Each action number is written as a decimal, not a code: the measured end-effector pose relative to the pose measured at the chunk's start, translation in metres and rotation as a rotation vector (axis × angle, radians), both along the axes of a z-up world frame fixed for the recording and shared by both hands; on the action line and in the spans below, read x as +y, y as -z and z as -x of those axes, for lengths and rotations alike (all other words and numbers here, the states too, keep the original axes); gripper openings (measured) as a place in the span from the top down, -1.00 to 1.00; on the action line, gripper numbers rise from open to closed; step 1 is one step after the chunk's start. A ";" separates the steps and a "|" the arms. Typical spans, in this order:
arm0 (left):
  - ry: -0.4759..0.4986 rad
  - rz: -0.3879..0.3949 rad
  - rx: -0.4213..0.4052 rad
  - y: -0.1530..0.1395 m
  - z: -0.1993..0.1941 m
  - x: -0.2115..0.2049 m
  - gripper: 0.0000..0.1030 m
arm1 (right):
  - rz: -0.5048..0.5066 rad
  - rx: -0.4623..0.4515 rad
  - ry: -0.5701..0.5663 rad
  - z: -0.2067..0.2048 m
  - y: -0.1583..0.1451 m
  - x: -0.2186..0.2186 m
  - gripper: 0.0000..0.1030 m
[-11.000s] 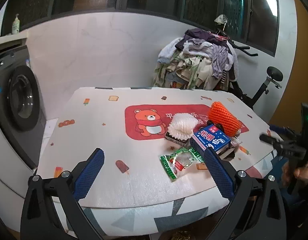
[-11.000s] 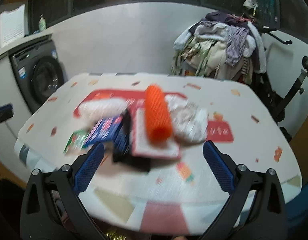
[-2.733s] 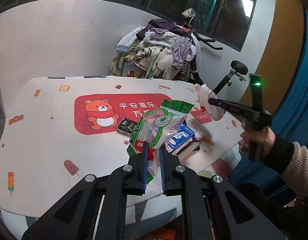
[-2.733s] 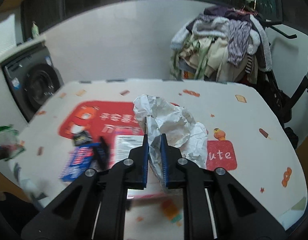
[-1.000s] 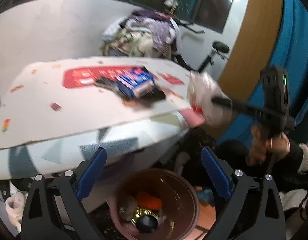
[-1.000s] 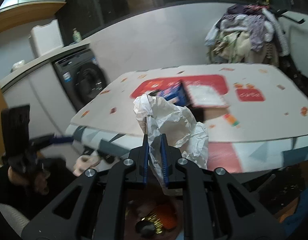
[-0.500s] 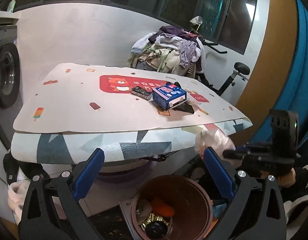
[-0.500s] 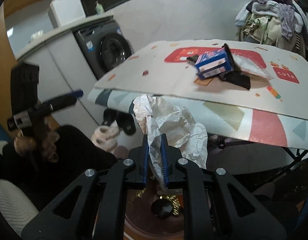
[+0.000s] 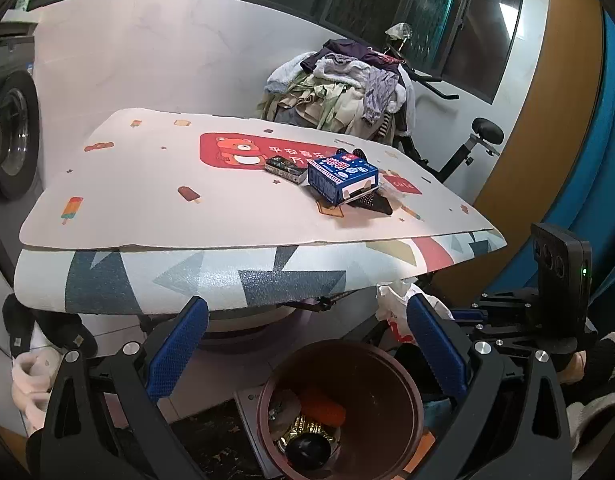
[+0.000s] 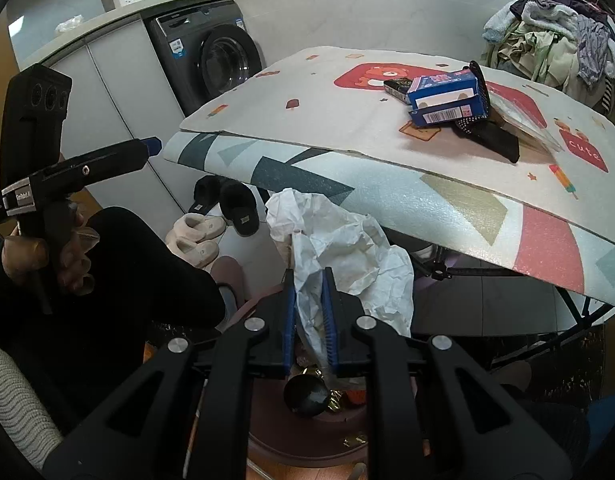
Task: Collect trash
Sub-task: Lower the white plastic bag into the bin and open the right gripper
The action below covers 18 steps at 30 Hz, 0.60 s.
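The right gripper (image 10: 309, 312) clamps the crumpled white paper (image 10: 339, 244) above the brown trash bin (image 9: 403, 384), left gripper (image 9: 307, 344) spread empty; released off-centre, the light paper could miss.

Bin (image 9: 403, 376) on floor, near side, below surface (image 9: 155, 200) edge. Trash pieces inside bin. Crumpled paper (image 10: 347, 248) above bin, under surface overhang. Carton (image 9: 341, 176) on surface, right part; small pack (image 9: 283, 167) just left of it. Clothes pile (image 9: 339, 88) far behind. Washing machine (image 10: 211, 64) far left.

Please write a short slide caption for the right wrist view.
Right gripper holds crumpled white paper above the brown bin.
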<state>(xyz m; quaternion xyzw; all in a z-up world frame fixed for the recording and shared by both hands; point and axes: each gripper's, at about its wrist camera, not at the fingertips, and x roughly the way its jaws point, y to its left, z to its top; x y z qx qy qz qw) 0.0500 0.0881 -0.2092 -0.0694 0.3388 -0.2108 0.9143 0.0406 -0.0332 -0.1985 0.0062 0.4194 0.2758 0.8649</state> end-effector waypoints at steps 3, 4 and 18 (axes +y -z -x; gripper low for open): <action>-0.001 0.000 0.004 0.001 -0.002 0.001 -0.88 | 0.004 -0.004 0.002 0.000 -0.001 0.000 0.57; -0.002 -0.001 0.006 0.001 -0.002 0.001 -0.88 | 0.004 0.000 0.001 0.000 0.000 0.000 0.37; -0.016 -0.012 0.024 0.004 -0.006 0.001 -0.88 | 0.068 0.011 0.197 -0.013 0.003 -0.023 -0.89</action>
